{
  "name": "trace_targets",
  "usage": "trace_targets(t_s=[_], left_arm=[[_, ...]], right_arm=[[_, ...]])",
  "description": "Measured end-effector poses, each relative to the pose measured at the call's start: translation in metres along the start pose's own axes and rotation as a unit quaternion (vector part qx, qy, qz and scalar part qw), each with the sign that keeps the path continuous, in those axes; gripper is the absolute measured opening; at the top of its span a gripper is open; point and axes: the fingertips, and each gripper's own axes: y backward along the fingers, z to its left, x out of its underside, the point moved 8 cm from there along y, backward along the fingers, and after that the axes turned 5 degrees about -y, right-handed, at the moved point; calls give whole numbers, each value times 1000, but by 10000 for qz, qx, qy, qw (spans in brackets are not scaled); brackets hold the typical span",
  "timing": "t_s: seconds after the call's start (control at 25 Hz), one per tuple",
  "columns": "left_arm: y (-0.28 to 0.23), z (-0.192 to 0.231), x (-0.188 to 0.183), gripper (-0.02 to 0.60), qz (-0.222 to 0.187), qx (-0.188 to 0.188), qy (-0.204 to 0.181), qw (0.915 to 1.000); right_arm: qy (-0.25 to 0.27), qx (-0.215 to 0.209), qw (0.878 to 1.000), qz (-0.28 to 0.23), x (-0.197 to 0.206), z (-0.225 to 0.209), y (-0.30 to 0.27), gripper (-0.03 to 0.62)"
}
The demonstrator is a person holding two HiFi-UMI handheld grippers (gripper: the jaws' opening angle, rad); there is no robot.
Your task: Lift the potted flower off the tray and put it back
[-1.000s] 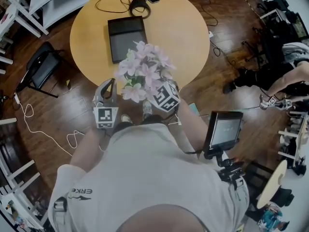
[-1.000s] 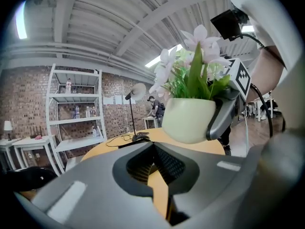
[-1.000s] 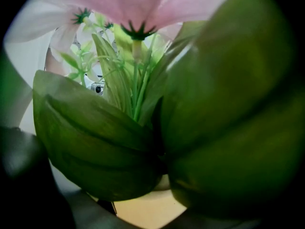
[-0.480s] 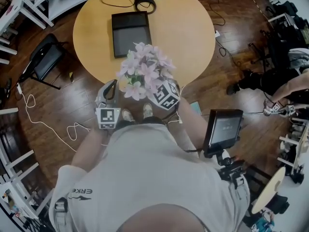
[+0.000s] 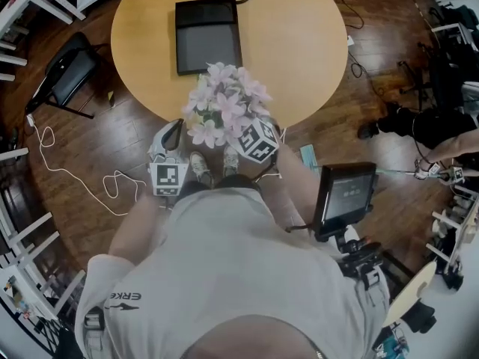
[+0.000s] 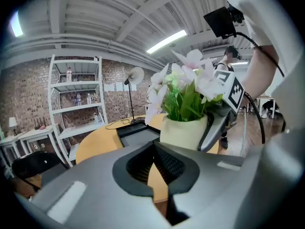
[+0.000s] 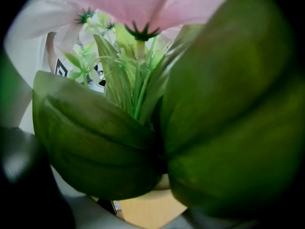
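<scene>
Hanging clear of the dark tray (image 5: 207, 43), which now lies farther back on the round table (image 5: 292, 43), the potted flower (image 5: 224, 107) is clamped at its rim by the right gripper (image 6: 206, 136) — lift done, return pending — while the left gripper (image 5: 168, 134) has its jaws together, empty.

Dark brown wooden plank floor (image 5: 90, 163) all round, crossed at the left by a thin white looping cable (image 5: 78, 193). Round pale-wood table (image 5: 299, 43) at the top of the head view, with a black folding chair (image 5: 67, 77) just left of it. White metal racks (image 5: 22, 253) along the left edge. Seen from the left gripper view: red-brown brick wall (image 6: 28, 99), tall white open shelving unit (image 6: 76, 99) against it, white round-headed floor lamp (image 6: 133, 75) nearby. Overhead, grey beamed ceiling (image 6: 95, 13), lit by a long fluorescent tube (image 6: 167, 41).
</scene>
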Motion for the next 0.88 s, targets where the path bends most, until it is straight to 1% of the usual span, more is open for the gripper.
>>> trace_targets(t_s=[0.16,0.36,0.56,0.88], left_arm=[[-3,-6,11,2,172,40,40,9998],[-13,-9,22,2,359,47,75,9993],[-10,-12,33,2,464,6,137,9988],[-14,-9,40,2,585,24,141,9982]], right_arm=[[9,-128,9998,161,19,-2,-15,561],[171,-241,9988,383,37,-10,-36,561],[273,-282,9978,526,49,-7,-55,561],[195,-311,9969,689,59,-9,-65,561]])
